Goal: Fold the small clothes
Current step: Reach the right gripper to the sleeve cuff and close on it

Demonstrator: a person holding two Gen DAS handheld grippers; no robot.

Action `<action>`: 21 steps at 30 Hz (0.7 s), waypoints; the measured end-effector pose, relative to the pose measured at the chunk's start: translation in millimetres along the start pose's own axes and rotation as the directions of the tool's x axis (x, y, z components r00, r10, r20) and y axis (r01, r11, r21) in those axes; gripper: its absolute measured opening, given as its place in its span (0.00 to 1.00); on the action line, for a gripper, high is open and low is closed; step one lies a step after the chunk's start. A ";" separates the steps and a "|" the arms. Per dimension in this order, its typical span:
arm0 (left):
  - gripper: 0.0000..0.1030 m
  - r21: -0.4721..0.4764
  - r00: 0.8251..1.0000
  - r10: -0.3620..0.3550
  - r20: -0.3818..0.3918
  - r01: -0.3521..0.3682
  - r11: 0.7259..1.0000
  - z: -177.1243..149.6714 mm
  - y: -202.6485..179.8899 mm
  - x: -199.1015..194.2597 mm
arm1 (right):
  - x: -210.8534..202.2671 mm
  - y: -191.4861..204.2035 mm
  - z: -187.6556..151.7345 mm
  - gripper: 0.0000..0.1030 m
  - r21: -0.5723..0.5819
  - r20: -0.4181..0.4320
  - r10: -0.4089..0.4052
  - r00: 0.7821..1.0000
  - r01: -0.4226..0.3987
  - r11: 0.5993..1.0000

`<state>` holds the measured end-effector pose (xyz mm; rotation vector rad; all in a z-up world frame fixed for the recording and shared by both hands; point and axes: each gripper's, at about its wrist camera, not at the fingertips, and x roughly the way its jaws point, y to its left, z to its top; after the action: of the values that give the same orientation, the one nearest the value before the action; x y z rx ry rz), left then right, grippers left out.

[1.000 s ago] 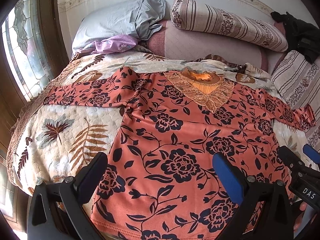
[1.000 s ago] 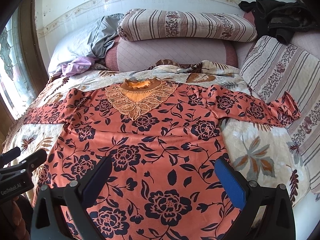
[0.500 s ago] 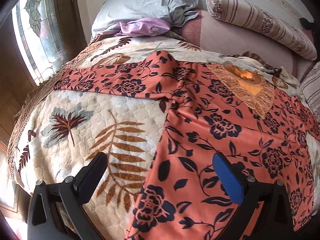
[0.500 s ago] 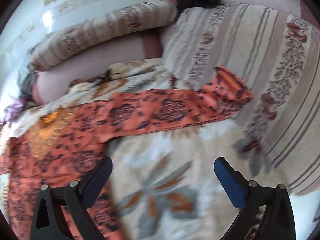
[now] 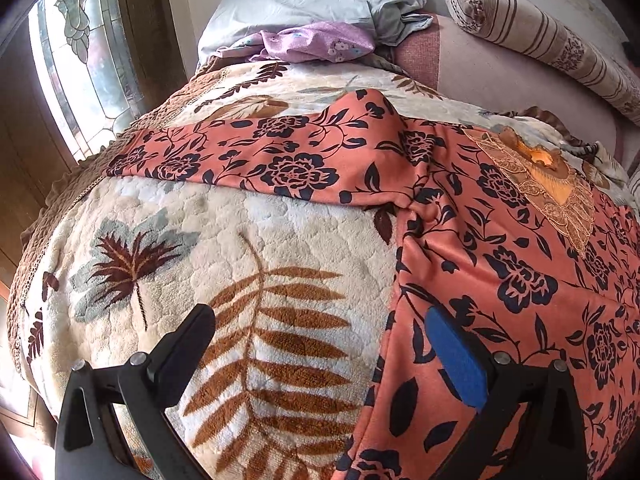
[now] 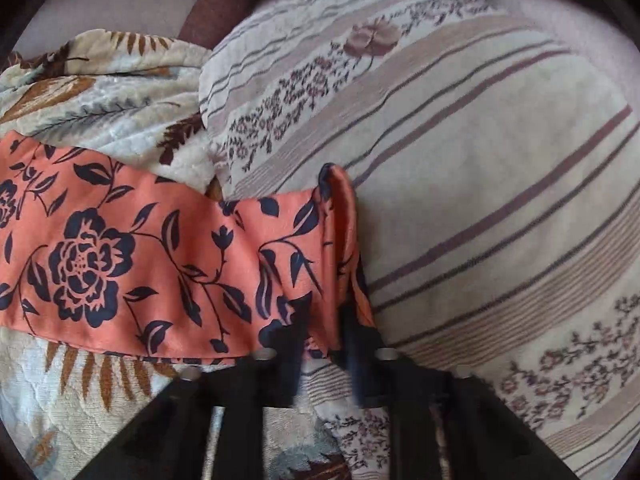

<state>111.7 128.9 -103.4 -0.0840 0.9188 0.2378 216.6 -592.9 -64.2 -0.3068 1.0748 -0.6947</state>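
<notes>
An orange top with a dark flower print (image 5: pixel 500 264) lies spread flat on the bed, with a lace neck panel (image 5: pixel 548 184) at the far right. Its left sleeve (image 5: pixel 256 156) stretches toward the window. My left gripper (image 5: pixel 320 344) is open and empty, low over the blanket beside the top's left side edge. In the right wrist view the top's right sleeve (image 6: pixel 160 264) ends at a cuff (image 6: pixel 340 240) against a striped pillow. My right gripper (image 6: pixel 324 320) is closed around that cuff.
A cream leaf-print blanket (image 5: pixel 224 256) covers the bed. A window (image 5: pixel 76 68) is at the left. Grey and purple cloth (image 5: pixel 316 40) and a striped bolster (image 5: pixel 540 36) lie at the head. A large striped pillow (image 6: pixel 480 160) fills the right side.
My right gripper moved right and down to the sleeve cuff and closed on it. My left gripper shifted left, closer to the top's left edge, and stays open.
</notes>
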 end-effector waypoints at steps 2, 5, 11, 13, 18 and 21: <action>1.00 -0.032 1.000 -0.016 -0.004 0.016 0.999 1.2 6.9 1.3 | -7.5 -7.2 0.0 0.07 0.053 0.003 0.065 0.998 -0.065 0.996; 1.00 -0.085 0.998 -0.063 0.007 0.063 0.994 3.2 14.9 -1.5 | -41.1 -26.5 5.0 0.06 0.175 0.051 0.229 0.972 -0.235 0.956; 1.00 -0.106 0.993 -0.106 0.055 0.112 0.988 7.3 19.3 -13.8 | -143.0 -44.8 39.1 0.06 0.211 0.209 0.385 0.899 -0.426 0.880; 1.00 -0.117 0.990 -0.120 0.068 0.127 0.985 8.2 23.6 -17.9 | -166.6 -38.8 52.9 0.06 0.189 0.224 0.388 0.894 -0.430 0.883; 1.00 -0.159 0.988 -0.135 0.076 0.146 0.976 9.0 37.0 -21.3 | -151.2 -9.1 60.0 0.69 0.128 0.082 0.314 0.946 -0.323 0.938; 1.00 -0.169 0.989 -0.132 0.072 0.143 0.975 7.7 39.6 -20.9 | -117.3 -13.4 31.9 1.00 0.142 0.074 0.281 0.957 -0.289 0.947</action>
<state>96.0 165.2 -80.9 -0.2996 0.8266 0.1905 205.5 -529.4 39.7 -0.0362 0.9849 -0.5014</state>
